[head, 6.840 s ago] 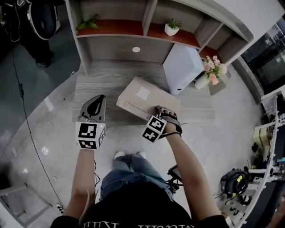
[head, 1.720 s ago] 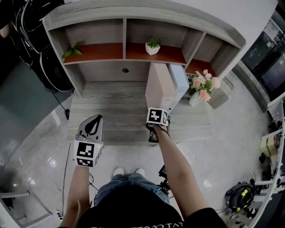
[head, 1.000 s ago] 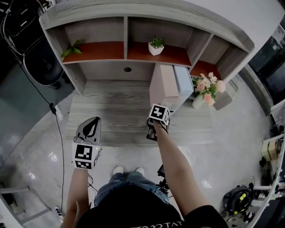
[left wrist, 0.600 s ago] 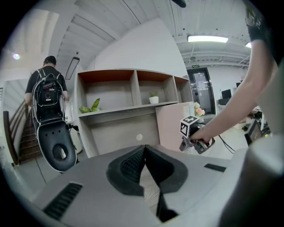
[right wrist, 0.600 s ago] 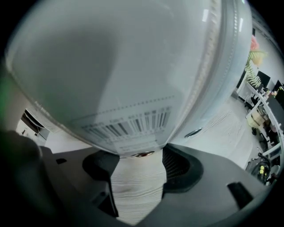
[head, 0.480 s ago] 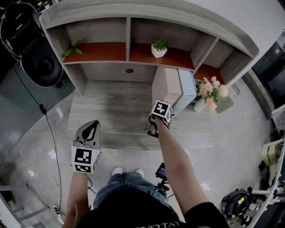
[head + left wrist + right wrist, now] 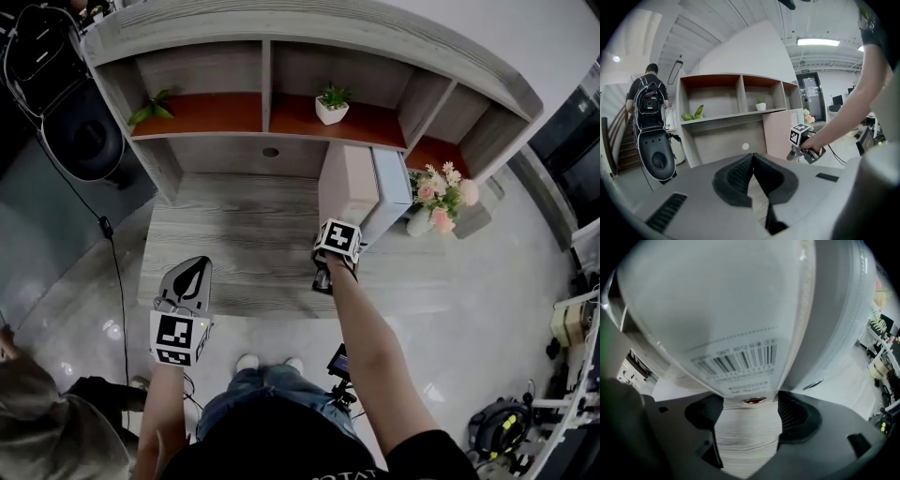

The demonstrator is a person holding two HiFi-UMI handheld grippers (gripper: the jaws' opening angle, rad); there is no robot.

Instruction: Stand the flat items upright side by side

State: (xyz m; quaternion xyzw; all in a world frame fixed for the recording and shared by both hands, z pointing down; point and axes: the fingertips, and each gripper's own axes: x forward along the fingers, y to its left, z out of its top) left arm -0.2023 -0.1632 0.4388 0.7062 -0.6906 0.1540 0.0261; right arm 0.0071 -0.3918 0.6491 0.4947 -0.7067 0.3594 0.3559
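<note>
A beige flat box [image 7: 349,187] stands upright on the grey desk [image 7: 234,225], side by side with a white file box [image 7: 392,192] on its right. My right gripper [image 7: 337,232] is at the beige box's near bottom edge. In the right gripper view the box's barcoded end [image 7: 736,357] sits at the tips of the jaws, which are opening, and the white box [image 7: 834,319] is on its right. My left gripper [image 7: 192,272] hangs over the desk's front left, shut and empty [image 7: 752,157]. From there the beige box [image 7: 780,131] and right gripper [image 7: 792,153] show.
The desk carries a shelf unit with a potted plant [image 7: 330,101] and a leafy sprig [image 7: 150,108]. A flower vase [image 7: 439,197] stands right of the white box. A person [image 7: 47,431] crouches at lower left; another with a backpack [image 7: 649,101] stands far left.
The beige box, first lying tilted on the desk, now stands upright beside the white box. Over the last second both grippers barely moved. A person has come into view at lower left.
</note>
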